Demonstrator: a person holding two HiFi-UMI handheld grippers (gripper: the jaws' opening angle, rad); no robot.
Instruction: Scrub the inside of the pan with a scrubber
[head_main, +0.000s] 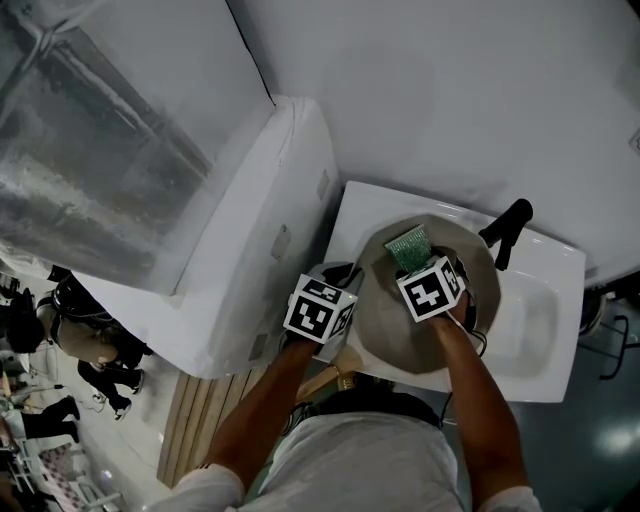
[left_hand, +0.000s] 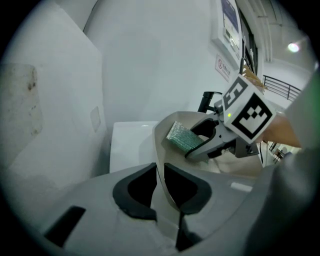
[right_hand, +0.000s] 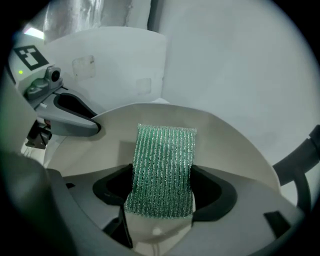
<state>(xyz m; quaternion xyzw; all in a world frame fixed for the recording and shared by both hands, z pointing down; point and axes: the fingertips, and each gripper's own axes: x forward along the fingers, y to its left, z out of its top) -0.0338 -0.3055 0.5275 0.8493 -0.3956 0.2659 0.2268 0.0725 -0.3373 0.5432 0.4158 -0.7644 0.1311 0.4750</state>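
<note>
Here left hand-held gripper (left_hand: 160, 175) pinches round pan (right_hand: 227, 145), right hand-held gripper (right_hand: 162, 187) pinches ribbed scrubber (right_hand: 165, 155).

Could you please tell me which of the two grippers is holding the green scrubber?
The right gripper: its jaws clamp the scrubber over the pan, while the left gripper grips the pan's rim.

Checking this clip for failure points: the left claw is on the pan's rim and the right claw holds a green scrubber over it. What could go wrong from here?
1. The left claw pinches only the thin rim of the pan; scrubbing pressure might twist the pan free and let it slide in the sink.
2. The right claw holds the scrubber by one end, so it may fold or pull out.
</note>
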